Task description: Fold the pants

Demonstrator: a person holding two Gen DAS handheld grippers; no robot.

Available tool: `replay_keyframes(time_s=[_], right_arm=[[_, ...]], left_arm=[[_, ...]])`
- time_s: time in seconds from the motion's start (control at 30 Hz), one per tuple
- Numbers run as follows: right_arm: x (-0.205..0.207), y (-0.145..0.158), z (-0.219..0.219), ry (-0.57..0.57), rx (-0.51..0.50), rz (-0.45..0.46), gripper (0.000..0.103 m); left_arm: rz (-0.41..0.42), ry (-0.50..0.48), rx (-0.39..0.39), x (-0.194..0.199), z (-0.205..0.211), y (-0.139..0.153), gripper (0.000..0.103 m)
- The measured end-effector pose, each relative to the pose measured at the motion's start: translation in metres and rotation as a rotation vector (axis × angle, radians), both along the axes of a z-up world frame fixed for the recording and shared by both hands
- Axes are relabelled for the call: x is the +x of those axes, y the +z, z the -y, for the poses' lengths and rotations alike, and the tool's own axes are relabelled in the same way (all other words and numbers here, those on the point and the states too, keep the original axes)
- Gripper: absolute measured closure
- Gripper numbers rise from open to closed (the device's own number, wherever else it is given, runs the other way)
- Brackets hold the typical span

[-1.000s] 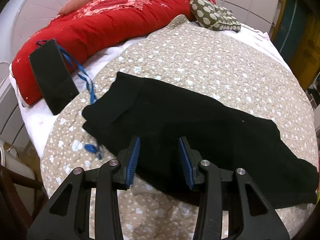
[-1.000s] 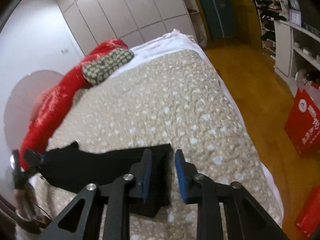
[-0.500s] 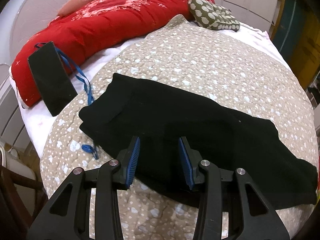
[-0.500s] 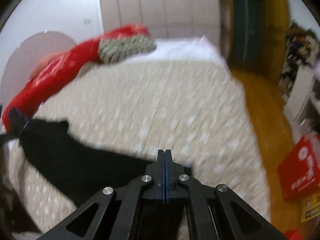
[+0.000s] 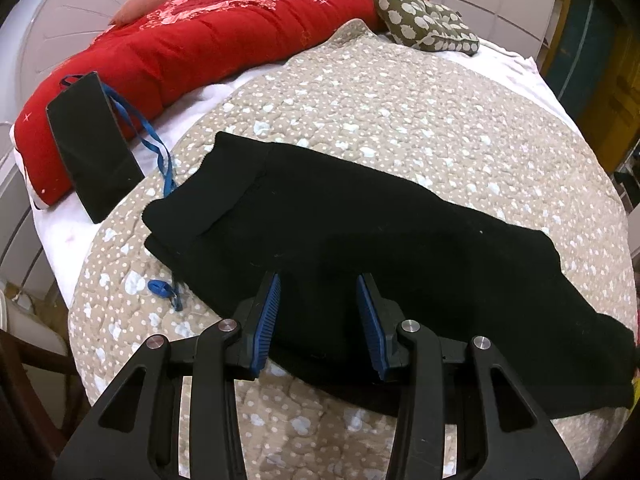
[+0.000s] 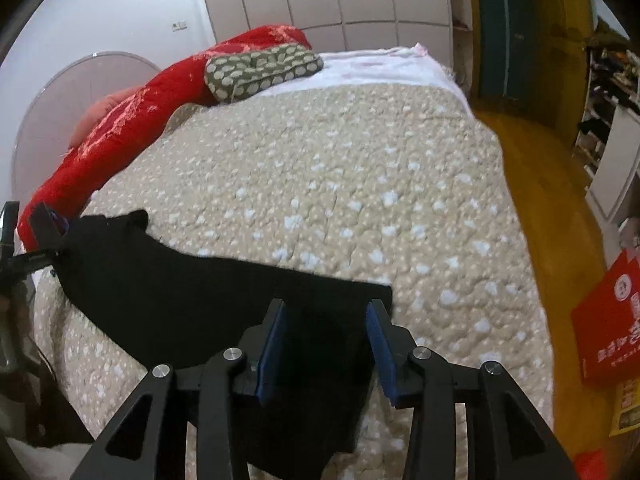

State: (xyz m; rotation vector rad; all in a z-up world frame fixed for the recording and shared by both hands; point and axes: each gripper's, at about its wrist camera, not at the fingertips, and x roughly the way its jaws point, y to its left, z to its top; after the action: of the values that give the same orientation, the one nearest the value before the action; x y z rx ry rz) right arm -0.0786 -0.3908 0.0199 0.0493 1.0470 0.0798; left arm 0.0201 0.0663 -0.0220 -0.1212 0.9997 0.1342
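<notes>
Black pants (image 5: 360, 248) lie stretched across a beige dotted quilt (image 5: 400, 120), waistband at the left, leg ends at the right. My left gripper (image 5: 318, 300) is open and empty, hovering above the pants' near edge around the middle. In the right wrist view the pants (image 6: 200, 292) run from the left to under my right gripper (image 6: 326, 332), which is open and empty above the leg-end part.
A red duvet (image 5: 208, 40) and an olive patterned pillow (image 5: 424, 20) lie at the bed's far side. A black phone (image 5: 92, 144) with a blue lanyard (image 5: 160, 160) rests by the waistband. Wooden floor (image 6: 560, 220) and a red bag (image 6: 608, 320) are to the right of the bed.
My right gripper closed half a second ago and has opened again, now over the leg end. The left gripper has shifted only slightly over the pants.
</notes>
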Motion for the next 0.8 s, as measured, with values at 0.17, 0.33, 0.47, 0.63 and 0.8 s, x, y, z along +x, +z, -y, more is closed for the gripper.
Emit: replay_keyframes(time_s=[0.17, 0.33, 0.47, 0.63, 0.8], right_arm=[[0.004, -0.018, -0.008, 0.024, -0.047, -0.012, 0.095], [0.004, 0.001, -0.004, 0.032, -0.038, 0.043, 0.103], [0.007, 0.012, 0.005, 0.034, -0.056, 0.058, 0.092], [0.006, -0.003, 0.011, 0.076, -0.057, -0.027, 0.072], [0.008, -0.021, 0.011, 0.1, -0.041, -0.064, 0.072]], left_arm=[[-0.001, -0.003, 0.005, -0.001, 0.0, 0.002, 0.064], [0.009, 0.016, -0.001, 0.0, -0.005, 0.007, 0.064], [0.009, 0.01, -0.004, -0.001, -0.003, 0.006, 0.064], [-0.007, -0.001, 0.0, -0.001, 0.001, 0.002, 0.064], [-0.008, -0.01, 0.004, -0.001, 0.005, 0.001, 0.064]])
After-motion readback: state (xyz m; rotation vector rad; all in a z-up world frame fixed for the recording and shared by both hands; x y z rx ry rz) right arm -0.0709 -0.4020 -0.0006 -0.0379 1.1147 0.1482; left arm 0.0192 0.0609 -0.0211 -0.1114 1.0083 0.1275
